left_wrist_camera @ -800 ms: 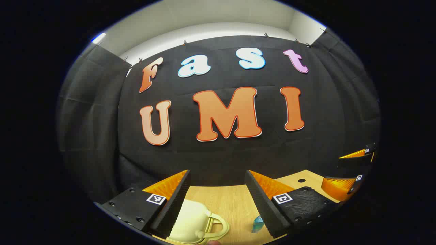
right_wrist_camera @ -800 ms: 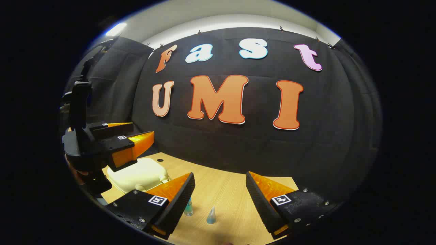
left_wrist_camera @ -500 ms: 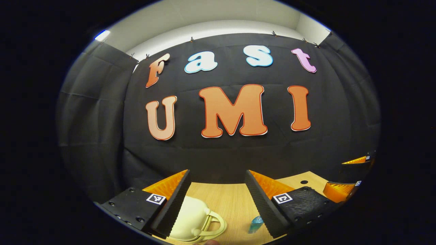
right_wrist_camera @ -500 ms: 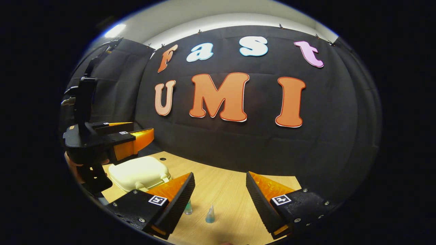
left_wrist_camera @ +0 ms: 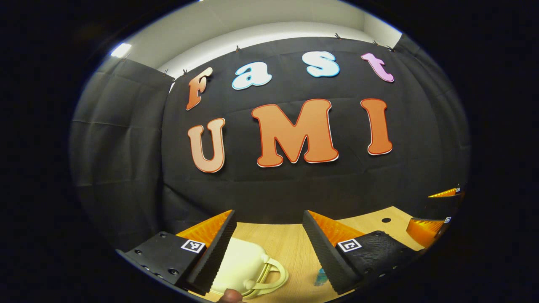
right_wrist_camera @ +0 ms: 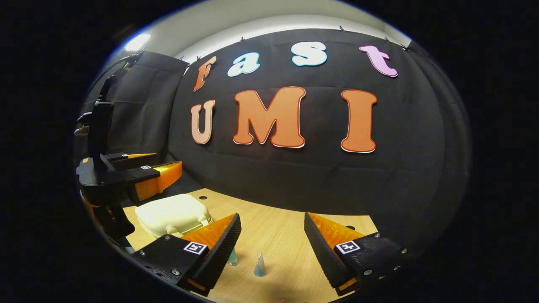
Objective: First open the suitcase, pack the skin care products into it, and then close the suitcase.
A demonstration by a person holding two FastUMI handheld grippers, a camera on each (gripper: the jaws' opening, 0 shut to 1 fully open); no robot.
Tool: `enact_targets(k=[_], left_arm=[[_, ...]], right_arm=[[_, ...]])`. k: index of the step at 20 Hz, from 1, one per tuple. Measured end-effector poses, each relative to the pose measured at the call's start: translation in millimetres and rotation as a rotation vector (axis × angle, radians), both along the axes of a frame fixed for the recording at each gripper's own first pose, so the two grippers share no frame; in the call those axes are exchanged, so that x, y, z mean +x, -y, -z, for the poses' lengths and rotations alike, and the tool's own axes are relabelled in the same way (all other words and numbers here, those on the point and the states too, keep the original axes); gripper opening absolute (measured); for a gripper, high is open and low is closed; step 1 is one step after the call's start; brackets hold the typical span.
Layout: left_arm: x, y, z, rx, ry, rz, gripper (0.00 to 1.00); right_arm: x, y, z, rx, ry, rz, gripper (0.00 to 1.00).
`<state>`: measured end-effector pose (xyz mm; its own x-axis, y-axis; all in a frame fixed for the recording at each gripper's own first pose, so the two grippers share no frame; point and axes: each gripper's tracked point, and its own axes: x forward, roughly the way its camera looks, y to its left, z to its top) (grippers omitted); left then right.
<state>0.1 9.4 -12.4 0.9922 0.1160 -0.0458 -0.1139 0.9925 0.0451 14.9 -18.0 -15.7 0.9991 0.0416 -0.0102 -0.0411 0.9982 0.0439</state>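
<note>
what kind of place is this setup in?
Looks like a staged recording booth, not a home. Black cloth is clipped up as walls around a bare wooden table. On it sit a small cream suitcase and little bottles, with two handheld grippers, left and right, over them.

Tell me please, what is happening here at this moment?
A person holds a two-finger gripper in each hand above a wooden table. Both the left gripper and the right gripper are open and hold nothing. A small cream suitcase lies closed on the table, under the left gripper. Two small bluish skin care products stand on the table near the right gripper. Nothing is packed yet; the suitcase is not yet opened.
</note>
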Motion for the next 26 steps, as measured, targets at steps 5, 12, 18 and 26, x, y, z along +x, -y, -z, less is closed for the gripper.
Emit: enact_targets(k=[5,12,18,26], left_arm=[[10.6,-5.3,36.9,0.073,-0.086,0.102,0.98],[17.8,-4.4,103.8,0.232,-0.196,0.267,0.98],[18.3,7.6,163.0,0.398,-0.291,0.385,0.98],[7.0,9.2,232.2,0.586,-0.406,0.467,0.98]], right_arm=[[7.3,-4.8,3.2,-0.004,-0.026,0.077,0.95],[11.1,8.9,10.2,-0.037,-0.079,0.226,0.96],[2.3,34.1,7.5,-0.056,-0.096,0.34,0.95],[-12.2,43.4,9.0,-0.066,-0.109,0.402,0.95]])
